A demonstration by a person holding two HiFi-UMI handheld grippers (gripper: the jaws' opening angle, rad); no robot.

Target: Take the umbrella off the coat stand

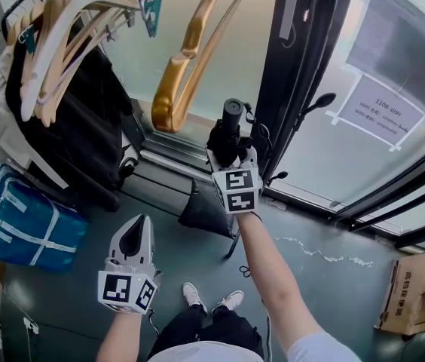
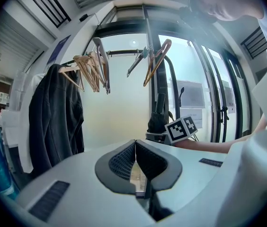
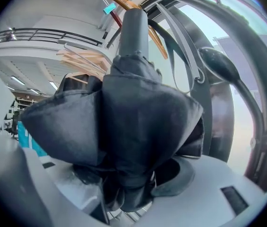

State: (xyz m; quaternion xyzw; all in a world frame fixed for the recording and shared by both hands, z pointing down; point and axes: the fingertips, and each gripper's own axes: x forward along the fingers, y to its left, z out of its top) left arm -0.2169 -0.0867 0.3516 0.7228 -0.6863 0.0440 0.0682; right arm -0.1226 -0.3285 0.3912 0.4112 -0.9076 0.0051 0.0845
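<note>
Clamped on the umbrella (image 3: 133, 122) right now with the right gripper (image 3: 136, 186): fingers (image 3: 183, 176) spread fairly wide, pressed into the bunched black fabric, stubby grey end up. Held just beside the coat stand (image 1: 303, 59), on its left in the head view, close to the 2 curved hooks (image 1: 322, 100) on the black pole. No telling about any strap caught on a hook.

Lower down and well apart from the coat stand: left gripper (image 1: 136, 236), fingers (image 2: 119, 162) pressed together on nothing.

Further out from the stand, a rail of wooden hangers (image 1: 62, 29) over a dark coat (image 1: 84, 104), not in play.

Reads as the lift-off step, grip already made. Next up, probably: raise a touch to free any loop, then draw clear of the hooks, away from the pole, keeping a firm squeeze on that soft, slippery fabric.
</note>
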